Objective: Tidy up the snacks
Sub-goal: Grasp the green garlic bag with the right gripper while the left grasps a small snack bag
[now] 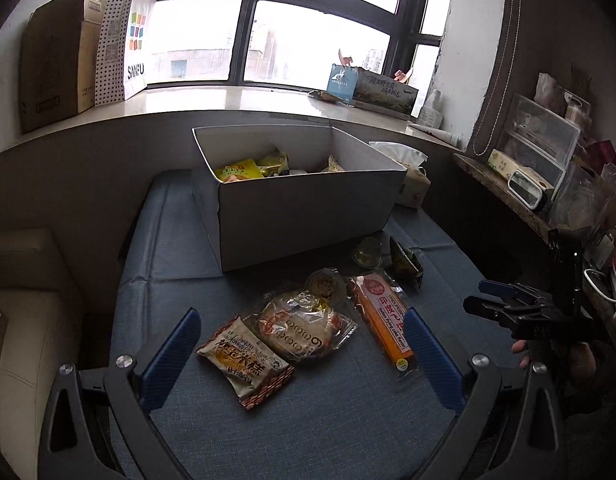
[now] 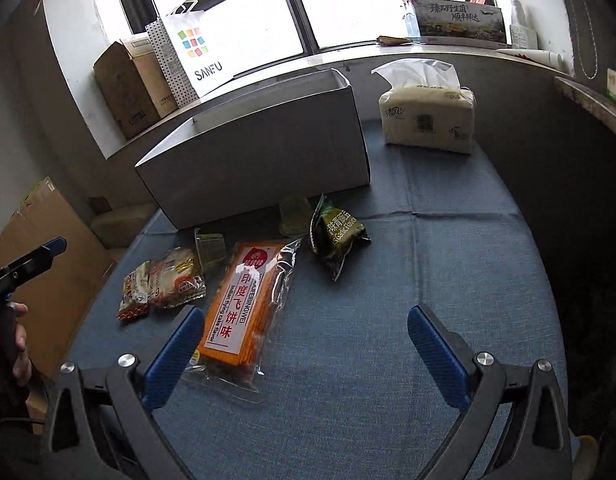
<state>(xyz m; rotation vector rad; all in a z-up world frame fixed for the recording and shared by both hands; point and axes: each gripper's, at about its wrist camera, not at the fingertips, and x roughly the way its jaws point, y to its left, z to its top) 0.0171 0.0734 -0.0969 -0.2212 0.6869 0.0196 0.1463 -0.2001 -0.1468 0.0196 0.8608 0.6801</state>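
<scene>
While both grippers are held spread and empty, the orange cracker pack [image 2: 238, 304] is found lengthwise beside the right gripper [image 2: 306, 340], nearer than the left gripper [image 1: 304, 342].

In front of the white box [image 2: 260, 160], an orange cracker pack [image 2: 238, 308] lies on the blue cloth [image 2: 388, 320], a green pouch [image 2: 336, 236] to its right, the tissue pack [image 2: 428, 120] beside the box.

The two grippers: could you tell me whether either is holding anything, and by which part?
Nothing is held: the left gripper and right gripper are both open above the snacks.
</scene>
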